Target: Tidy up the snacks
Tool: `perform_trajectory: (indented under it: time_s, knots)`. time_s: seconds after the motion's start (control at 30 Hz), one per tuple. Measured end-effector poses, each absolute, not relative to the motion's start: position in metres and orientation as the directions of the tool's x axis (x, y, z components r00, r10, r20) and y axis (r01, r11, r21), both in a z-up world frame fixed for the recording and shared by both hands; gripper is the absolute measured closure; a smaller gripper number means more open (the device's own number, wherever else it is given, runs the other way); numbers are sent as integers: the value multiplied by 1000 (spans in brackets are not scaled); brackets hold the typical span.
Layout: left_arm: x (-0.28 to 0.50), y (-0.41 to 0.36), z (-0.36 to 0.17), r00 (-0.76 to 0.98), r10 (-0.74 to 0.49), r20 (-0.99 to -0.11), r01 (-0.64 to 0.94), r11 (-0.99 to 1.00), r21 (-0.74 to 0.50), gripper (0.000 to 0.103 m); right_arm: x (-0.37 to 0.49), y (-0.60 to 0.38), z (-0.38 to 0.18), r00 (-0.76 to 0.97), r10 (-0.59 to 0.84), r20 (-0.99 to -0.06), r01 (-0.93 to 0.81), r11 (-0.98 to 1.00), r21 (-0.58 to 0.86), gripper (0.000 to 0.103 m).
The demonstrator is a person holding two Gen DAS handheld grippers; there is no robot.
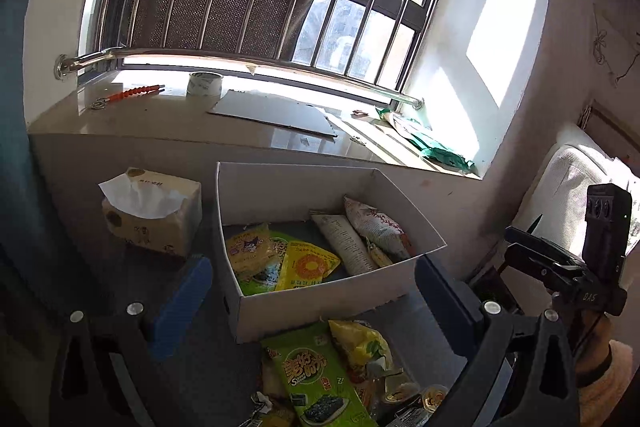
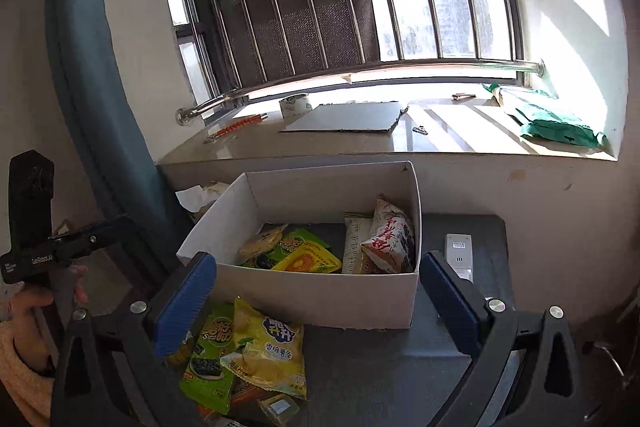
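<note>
Halfway there: snacks are filling the box, more waiting outside.

Several packets are lying inside the white box (image 2: 320, 291); a snack pile (image 2: 248, 351), perhaps five packets, is sitting on the bench; left gripper (image 1: 316, 291) and right gripper (image 2: 320, 291) are hovering wide open, holding nothing.

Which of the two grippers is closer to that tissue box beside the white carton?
Left. The tissue box sits just ahead of the left gripper, beside its left finger. From the right gripper it lies beyond the white carton, mostly hidden behind its far-left corner.

My right gripper (image 2: 316, 299), jaws spread and empty, faces the white box (image 2: 320, 291) of snack packets; more packets (image 2: 256, 347) lie on the table (image 2: 380, 367) before it.
</note>
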State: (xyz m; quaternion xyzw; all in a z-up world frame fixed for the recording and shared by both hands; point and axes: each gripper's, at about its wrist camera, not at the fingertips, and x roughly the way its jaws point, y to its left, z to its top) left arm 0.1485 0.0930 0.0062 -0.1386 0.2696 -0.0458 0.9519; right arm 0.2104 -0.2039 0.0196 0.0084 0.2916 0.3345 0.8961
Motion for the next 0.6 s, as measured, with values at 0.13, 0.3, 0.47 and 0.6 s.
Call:
perform_trajectory:
  time_s: [0.13, 0.3, 0.47, 0.6]
  knots:
    - [108, 75, -5, 857, -203, -474, 55, 950, -307, 0, 157, -231, 4, 623, 622, -475, -597, 770, 225, 0]
    - [71, 48, -36, 827, -260, -499, 90, 936, -340, 0, 115, -260, -30, 627, 603, -492, -550, 791, 269, 0]
    - [40, 25, -67, 795, -295, -531, 91, 922, -376, 0, 83, -284, -62, 616, 594, -517, -501, 802, 325, 0]
    - [17, 17, -80, 798, -285, -531, 73, 921, -383, 0, 67, -296, -78, 592, 606, -531, -483, 794, 369, 0]
